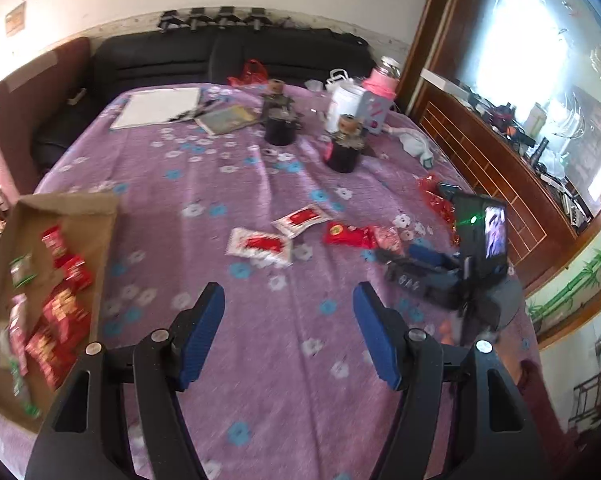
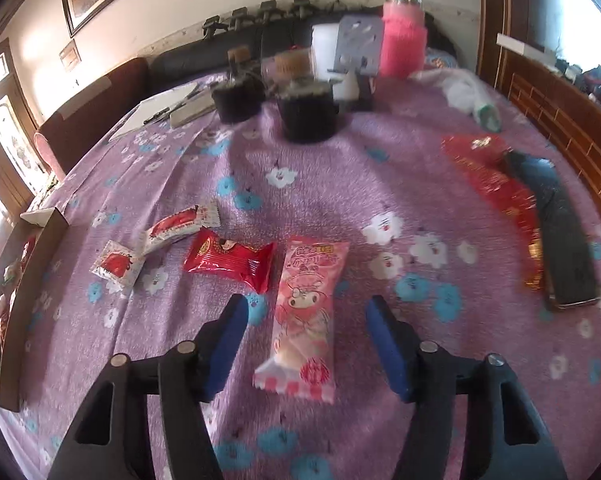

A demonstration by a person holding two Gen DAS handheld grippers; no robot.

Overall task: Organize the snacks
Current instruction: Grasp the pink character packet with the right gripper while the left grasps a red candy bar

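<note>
Right gripper (image 2: 306, 338) spread wide, straddling the long pink packet (image 2: 306, 312) at lower centre of the right wrist view; blue ribbed pads flanking it on both sides, contact not discernible. Left gripper (image 1: 288, 332) likewise spread, holding nothing, above bare cloth at lower centre of its view.

Likely trouble: glossy film sliding out of the pads on closing, or soft contents crushed by a hard squeeze; a low approach could also snag the purple flowered cloth (image 2: 340, 184) and drag neighbours along.

Just left of the pink packet, a crinkly red packet (image 2: 230, 262); further left, two small white-and-red sachets (image 2: 180, 226), flat with crimped edges. At far left of the left wrist view, the shallow cardboard tray (image 1: 74, 204) with red wrapped snacks (image 1: 60, 312) inside.
</note>
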